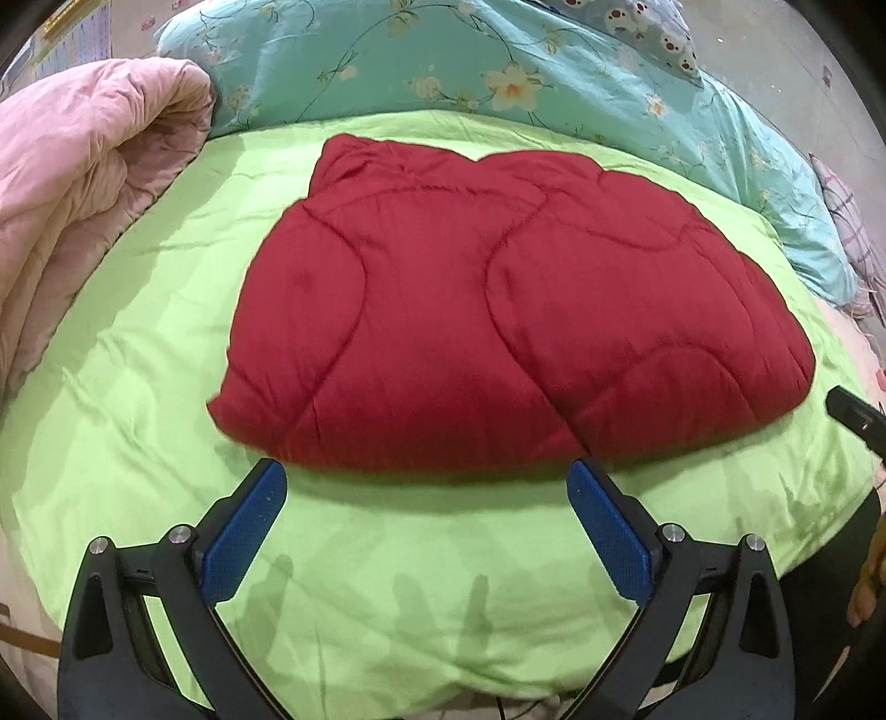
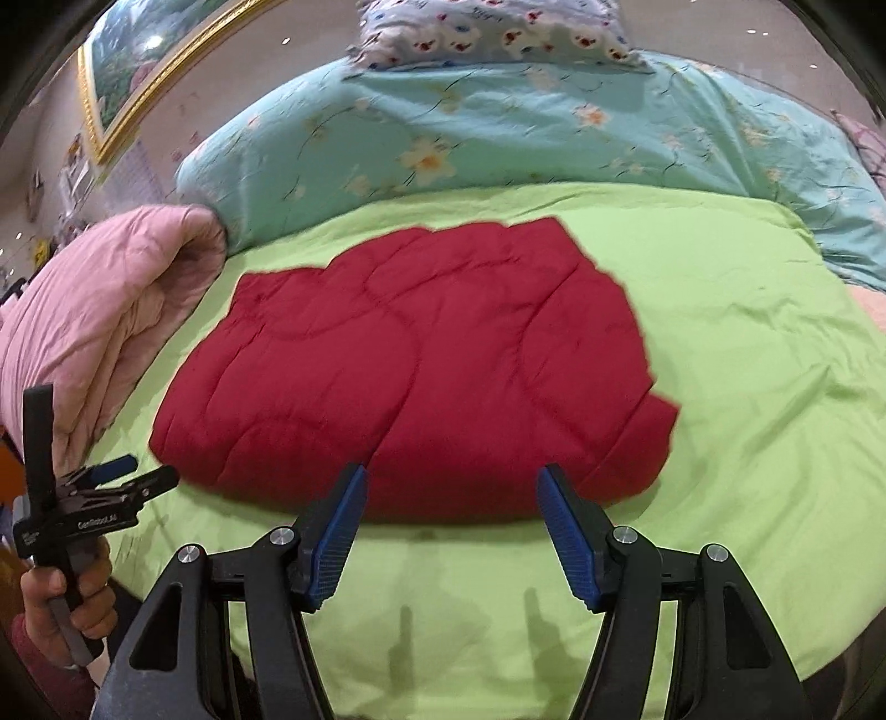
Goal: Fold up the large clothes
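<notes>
A red quilted garment [image 1: 487, 310] lies folded flat on the lime-green bedcover [image 1: 387, 581]; it also shows in the right wrist view [image 2: 421, 376]. My left gripper [image 1: 426, 482] is open and empty, its blue pads just short of the garment's near edge. My right gripper [image 2: 451, 487] is open and empty, hovering at the near edge of the garment. The left gripper, held in a hand, also shows at the left of the right wrist view [image 2: 127, 476]. The tip of the right gripper shows at the right edge of the left wrist view [image 1: 855, 412].
A rolled pink quilt [image 1: 83, 210] lies on the left of the bed. A turquoise floral duvet [image 1: 498, 72] and a patterned pillow [image 2: 487, 27] lie at the back. A gold-framed picture [image 2: 138, 83] hangs on the wall at left.
</notes>
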`<state>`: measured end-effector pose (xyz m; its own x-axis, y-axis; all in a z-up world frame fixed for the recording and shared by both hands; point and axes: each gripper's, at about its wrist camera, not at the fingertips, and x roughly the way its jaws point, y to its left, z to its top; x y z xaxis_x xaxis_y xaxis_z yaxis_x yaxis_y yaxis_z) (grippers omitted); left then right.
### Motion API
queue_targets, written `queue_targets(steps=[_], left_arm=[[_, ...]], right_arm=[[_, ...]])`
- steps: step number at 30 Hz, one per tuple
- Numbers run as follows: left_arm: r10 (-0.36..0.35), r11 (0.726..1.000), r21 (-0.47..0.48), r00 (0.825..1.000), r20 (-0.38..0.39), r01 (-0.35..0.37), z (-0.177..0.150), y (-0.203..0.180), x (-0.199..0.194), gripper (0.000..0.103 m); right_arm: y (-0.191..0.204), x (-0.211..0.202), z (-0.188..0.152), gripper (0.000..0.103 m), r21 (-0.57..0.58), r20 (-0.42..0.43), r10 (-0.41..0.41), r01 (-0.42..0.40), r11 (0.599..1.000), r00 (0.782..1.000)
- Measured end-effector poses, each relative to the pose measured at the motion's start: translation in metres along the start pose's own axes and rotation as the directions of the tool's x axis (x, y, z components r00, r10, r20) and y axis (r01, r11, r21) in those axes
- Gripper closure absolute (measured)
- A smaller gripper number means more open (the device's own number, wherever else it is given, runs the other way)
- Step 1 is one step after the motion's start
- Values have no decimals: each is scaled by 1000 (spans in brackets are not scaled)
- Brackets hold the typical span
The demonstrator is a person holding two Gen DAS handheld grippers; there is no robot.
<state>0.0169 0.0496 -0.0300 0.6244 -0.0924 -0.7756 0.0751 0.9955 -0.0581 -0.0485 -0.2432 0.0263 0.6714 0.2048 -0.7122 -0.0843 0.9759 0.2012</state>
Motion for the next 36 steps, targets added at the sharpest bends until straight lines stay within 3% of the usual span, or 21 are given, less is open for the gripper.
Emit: queue_targets(steps=[8, 12, 16, 24, 36], left_arm=[[20, 1000, 12, 999, -24, -20, -26, -5, -13, 1], [47, 998, 40, 999, -23, -46, -33, -9, -21, 1], [71, 995, 77, 998, 1, -70, -30, -15, -35, 1], [96, 982, 156, 993, 74, -106, -5, -33, -65, 1], [169, 966, 193, 984, 48, -175, 1, -39, -36, 1]], right_arm=[[25, 14, -33, 20, -51, -110, 56, -62, 997, 992], [31, 17, -43, 18, -76, -151, 64, -76, 994, 986], [35, 8, -43, 14, -104, -150, 53, -69, 992, 987], [43, -29, -16, 2, -175, -62, 52, -63, 983, 997], [38, -2, -10, 0, -145, -96, 53, -67, 987, 994]])
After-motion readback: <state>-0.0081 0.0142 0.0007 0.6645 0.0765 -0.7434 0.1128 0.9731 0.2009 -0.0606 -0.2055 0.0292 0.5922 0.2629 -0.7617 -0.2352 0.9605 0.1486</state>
